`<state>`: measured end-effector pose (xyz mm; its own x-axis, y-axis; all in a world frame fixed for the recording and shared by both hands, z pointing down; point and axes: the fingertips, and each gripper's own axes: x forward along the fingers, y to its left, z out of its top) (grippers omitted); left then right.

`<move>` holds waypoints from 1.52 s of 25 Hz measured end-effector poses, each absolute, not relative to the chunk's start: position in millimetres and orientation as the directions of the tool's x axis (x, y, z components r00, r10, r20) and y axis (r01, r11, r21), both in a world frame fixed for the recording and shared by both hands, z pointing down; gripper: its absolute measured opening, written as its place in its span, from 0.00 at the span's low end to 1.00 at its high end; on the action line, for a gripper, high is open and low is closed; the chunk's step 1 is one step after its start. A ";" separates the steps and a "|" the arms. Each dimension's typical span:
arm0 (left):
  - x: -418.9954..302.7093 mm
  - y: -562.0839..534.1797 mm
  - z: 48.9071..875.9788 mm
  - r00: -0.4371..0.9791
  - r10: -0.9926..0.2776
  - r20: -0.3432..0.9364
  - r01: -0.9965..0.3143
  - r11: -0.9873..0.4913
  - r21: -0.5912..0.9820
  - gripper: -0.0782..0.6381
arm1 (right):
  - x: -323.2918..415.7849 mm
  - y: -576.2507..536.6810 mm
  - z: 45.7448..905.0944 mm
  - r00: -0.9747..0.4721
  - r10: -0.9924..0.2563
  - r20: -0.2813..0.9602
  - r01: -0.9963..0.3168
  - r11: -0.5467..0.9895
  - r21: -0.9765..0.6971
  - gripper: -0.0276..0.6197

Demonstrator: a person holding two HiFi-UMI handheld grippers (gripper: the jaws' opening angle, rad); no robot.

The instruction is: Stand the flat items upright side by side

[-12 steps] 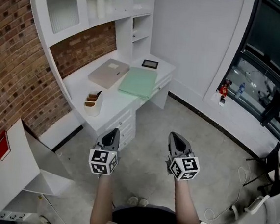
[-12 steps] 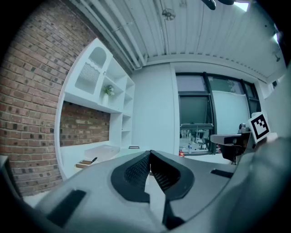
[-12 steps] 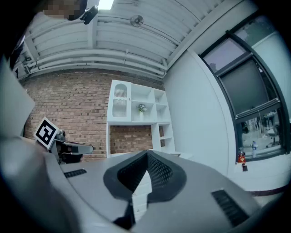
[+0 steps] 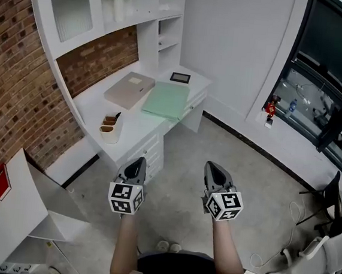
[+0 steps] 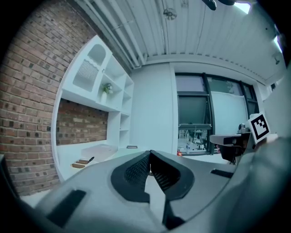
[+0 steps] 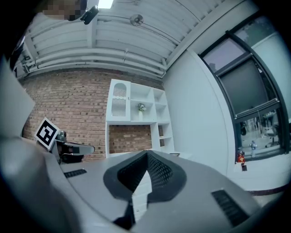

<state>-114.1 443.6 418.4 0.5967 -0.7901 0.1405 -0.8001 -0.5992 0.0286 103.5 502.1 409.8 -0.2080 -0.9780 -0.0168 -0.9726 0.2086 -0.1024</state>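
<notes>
Standing short of the white desk (image 4: pixel 136 137), jaws pressed together, empty.
Holding left gripper (image 4: pixel 137 162) and right gripper (image 4: pixel 213 166) over the floor (image 4: pixel 178 188); farther off, flat on that desk, green folder (image 4: pixel 167 100) just beside beige folder (image 4: pixel 129 89).

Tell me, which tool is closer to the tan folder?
Left. The left tool is in front of the desk holding the tan folder; the right tool is farther right over the floor.
</notes>
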 end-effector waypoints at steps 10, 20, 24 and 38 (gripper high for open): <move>-96.4 442.3 430.3 0.661 -0.734 0.157 -0.747 -0.663 0.048 0.12 | 98.5 498.5 419.3 -0.235 -0.972 -0.009 -0.962 0.234 -0.141 0.04; -107.5 441.3 434.7 0.667 -0.734 0.128 -0.745 -0.654 0.133 0.39 | 95.7 496.6 424.7 -0.272 -0.962 -0.016 -0.944 0.270 -0.188 0.28; -110.6 439.5 437.9 0.686 -0.716 0.126 -0.727 -0.667 0.165 0.46 | 90.3 492.7 426.5 -0.285 -0.958 -0.015 -0.937 0.282 -0.206 0.36; -114.0 419.3 418.1 0.728 -0.680 0.088 -0.685 -0.716 0.133 0.48 | 77.9 489.1 412.2 -0.253 -0.965 -0.062 -0.945 0.261 -0.200 0.42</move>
<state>-114.0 419.3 418.1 0.7278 -0.6801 0.0877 -0.6852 -0.7160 0.1334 77.9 489.1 412.2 -0.2534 -0.9654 -0.0619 -0.9445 0.2607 -0.1998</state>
